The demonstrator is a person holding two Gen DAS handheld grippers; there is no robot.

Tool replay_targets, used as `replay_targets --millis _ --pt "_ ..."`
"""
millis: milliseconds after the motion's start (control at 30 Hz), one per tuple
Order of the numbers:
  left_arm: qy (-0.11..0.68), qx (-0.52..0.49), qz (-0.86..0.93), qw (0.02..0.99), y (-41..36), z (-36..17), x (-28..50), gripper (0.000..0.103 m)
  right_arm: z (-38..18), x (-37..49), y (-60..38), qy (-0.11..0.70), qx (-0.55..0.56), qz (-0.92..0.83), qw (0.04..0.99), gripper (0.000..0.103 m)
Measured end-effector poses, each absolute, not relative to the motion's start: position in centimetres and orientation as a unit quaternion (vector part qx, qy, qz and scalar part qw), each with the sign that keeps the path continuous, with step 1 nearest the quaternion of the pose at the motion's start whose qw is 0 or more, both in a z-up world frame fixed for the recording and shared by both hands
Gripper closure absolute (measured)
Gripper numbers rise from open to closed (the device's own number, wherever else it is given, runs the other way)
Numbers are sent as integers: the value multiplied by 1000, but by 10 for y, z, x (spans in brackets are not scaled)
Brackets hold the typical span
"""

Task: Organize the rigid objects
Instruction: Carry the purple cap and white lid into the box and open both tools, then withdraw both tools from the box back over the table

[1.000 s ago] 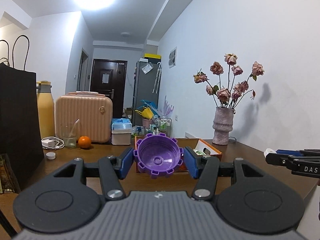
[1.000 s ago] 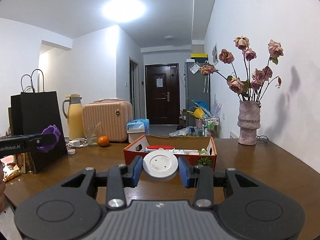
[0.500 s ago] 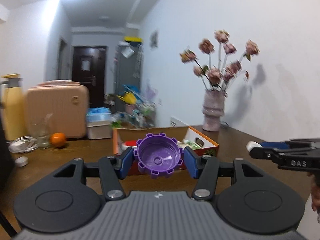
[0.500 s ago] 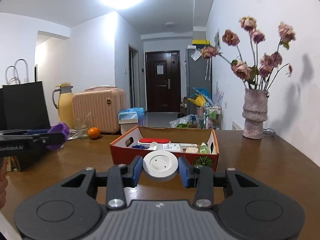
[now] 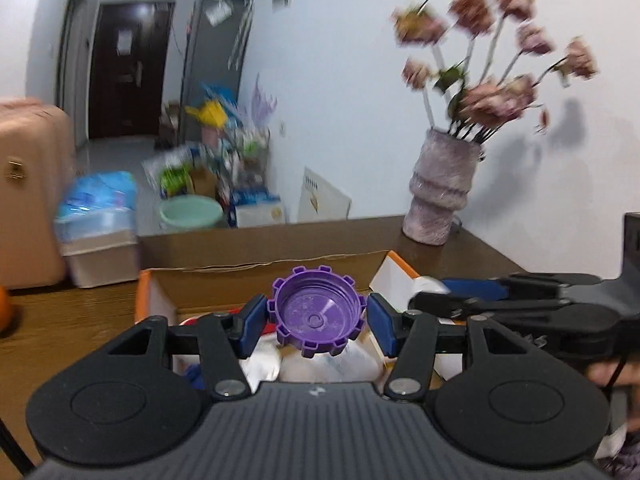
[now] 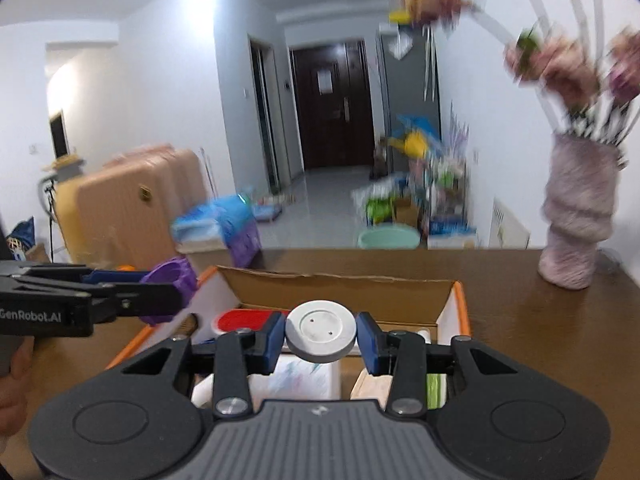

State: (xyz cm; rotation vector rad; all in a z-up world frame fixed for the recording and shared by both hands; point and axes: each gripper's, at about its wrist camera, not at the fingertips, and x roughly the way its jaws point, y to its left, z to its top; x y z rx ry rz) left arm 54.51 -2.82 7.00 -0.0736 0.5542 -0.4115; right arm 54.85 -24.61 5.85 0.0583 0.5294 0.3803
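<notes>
Above the bench (image 6: 500,280), your left hand-held gripper (image 5: 318,318) grips the purple cap (image 5: 318,316), your right hand-held gripper (image 6: 320,338) the white disc (image 6: 321,330), both directly over the near end of the box (image 6: 336,280).

Glossy wooden table (image 6: 500,280), torn cardboard box (image 6: 340,292)

We see purple notched cap (image 5: 318,318), hollow side facing camera, pinched between left claw (image 5: 317,322) pads, held above open orange-rimmed cardboard box (image 6: 460,300). White round disc (image 6: 321,330), flat face with small holes, clamped in right claw (image 6: 321,338), also over box. Box sits on table (image 6: 500,276), holding red-topped item (image 6: 244,319), white packages.
</notes>
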Motion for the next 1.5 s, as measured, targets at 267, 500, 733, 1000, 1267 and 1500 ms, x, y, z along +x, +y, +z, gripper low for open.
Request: replay_targets --millis 267,500,733,1000,1267,1500 --pt "342 -18 -193 920 -69 11 681 31 4 679 -255 328 46 127 935 44" --pt "386 -83 -203 896 -49 -24 703 17 -12 697 -261 351 57 106 929 36" --pt "360 -60 -159 917 -47 -12 691 8 -10 696 -260 358 44 109 926 30" --pt "371 -8 -122 920 -27 28 652 0 9 665 -239 348 -35 119 929 22" --pt "368 1 -52 928 18 86 570 0 89 584 -228 331 -88 127 931 16" --pt "261 49 -35 963 21 126 452 0 139 494 -250 243 -24 138 960 15"
